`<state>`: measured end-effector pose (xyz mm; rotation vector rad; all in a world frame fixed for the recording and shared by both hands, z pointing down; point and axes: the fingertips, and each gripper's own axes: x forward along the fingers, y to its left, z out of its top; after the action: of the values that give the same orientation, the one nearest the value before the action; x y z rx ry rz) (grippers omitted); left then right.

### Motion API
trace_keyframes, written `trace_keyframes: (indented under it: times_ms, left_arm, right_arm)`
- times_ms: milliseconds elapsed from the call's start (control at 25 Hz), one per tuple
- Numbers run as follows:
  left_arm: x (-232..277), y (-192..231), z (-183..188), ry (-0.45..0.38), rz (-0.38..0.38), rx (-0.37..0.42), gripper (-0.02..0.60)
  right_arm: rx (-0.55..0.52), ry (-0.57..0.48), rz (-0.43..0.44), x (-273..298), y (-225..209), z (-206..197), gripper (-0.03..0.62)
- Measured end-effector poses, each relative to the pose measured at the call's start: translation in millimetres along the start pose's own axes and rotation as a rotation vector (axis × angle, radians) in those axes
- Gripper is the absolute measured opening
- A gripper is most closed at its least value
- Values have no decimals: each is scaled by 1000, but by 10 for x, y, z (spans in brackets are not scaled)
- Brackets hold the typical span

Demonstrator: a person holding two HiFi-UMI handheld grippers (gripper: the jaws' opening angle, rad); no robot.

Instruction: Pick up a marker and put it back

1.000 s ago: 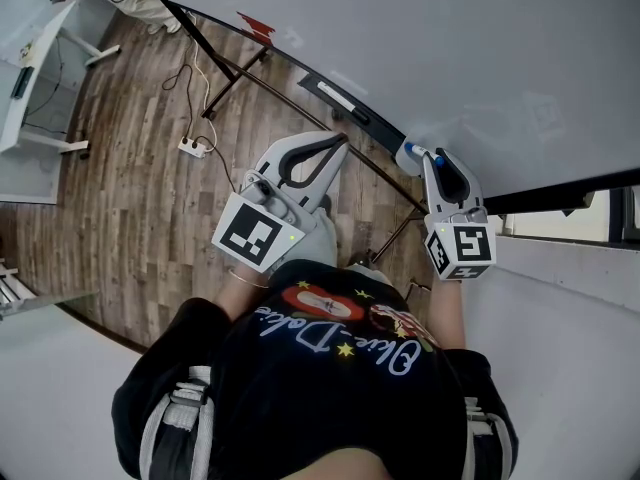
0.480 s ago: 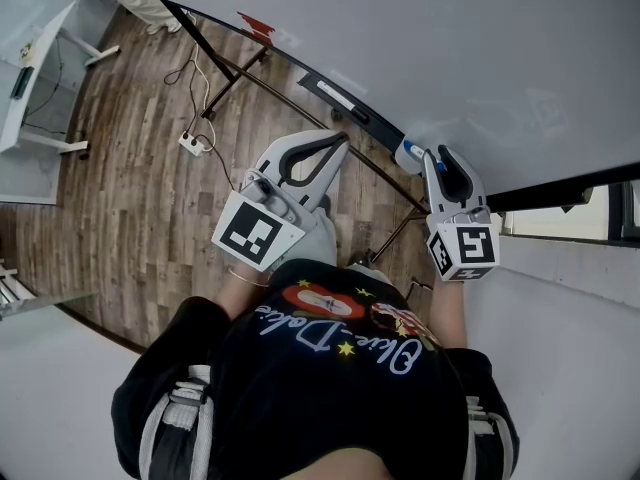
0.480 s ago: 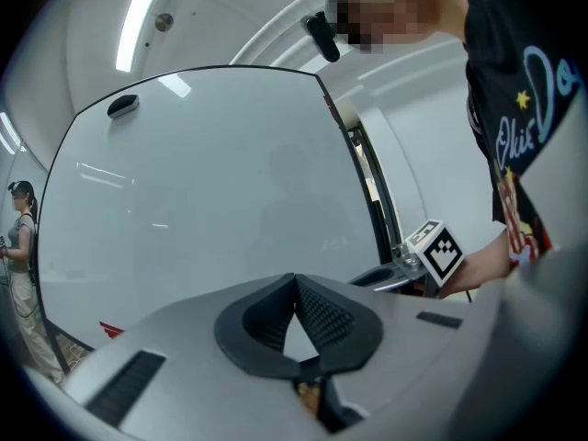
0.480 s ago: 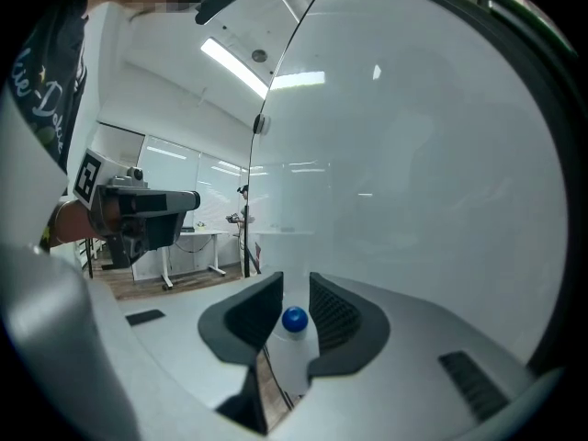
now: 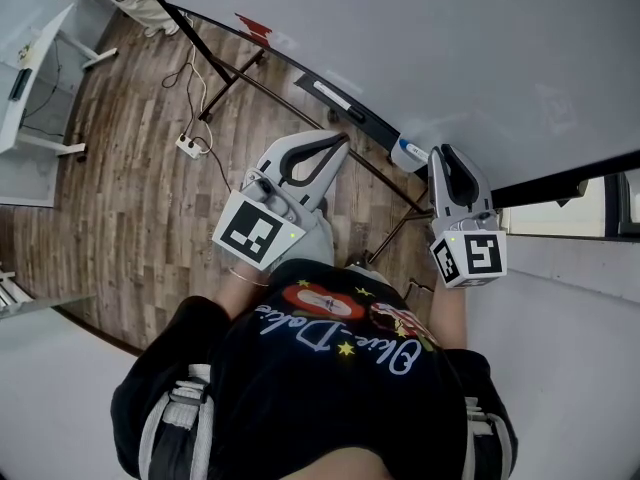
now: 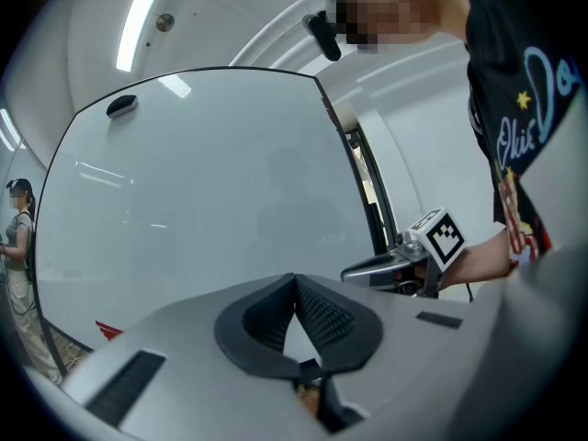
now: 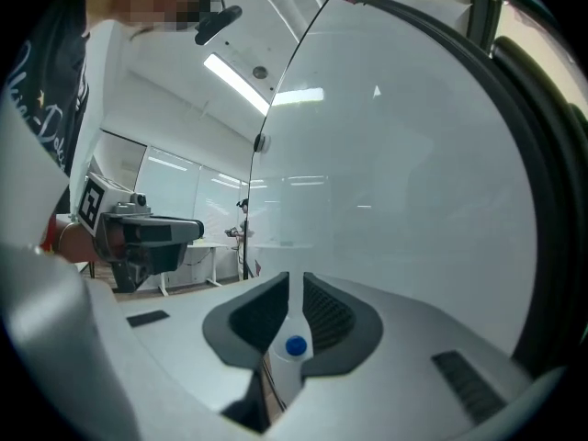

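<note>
Brightly, evenly lit from ceiling strip lights [image 6: 142, 21] above the left gripper [image 6: 294, 281]; pale glare streaks on the whiteboard [image 6: 202, 200] ahead of it; fisheye-bent, dark-cornered.

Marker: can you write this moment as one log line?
right gripper: jaws just closing, now gripping marker | left gripper: shut, empty | whiteboard: ahead | put back: not yet

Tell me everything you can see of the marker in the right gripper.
The marker is a white plastic-looking barrel with a round blue end. It sits between the right gripper's fingers, which have just been closing and touch it on both sides. In the head view it sticks out past the fingertips, near the whiteboard's lower edge.
</note>
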<state>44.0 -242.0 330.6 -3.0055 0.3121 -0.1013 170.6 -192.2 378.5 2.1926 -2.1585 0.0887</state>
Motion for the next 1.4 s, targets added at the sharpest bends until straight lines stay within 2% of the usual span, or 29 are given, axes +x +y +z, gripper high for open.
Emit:
trace_keyframes:
  times_ms: [80, 400, 1400]
  left_arm:
    - [9, -22, 7, -3, -4, -3, 3]
    - [38, -140, 45, -13, -28, -8, 3]
    - [77, -241, 36, -18, -42, -9, 3]
  right_arm:
    - [1, -15, 0, -40, -1, 54, 29]
    - [7, -52, -2, -231, -10, 220, 1]
    - [15, -62, -12, -376, -27, 282, 0]
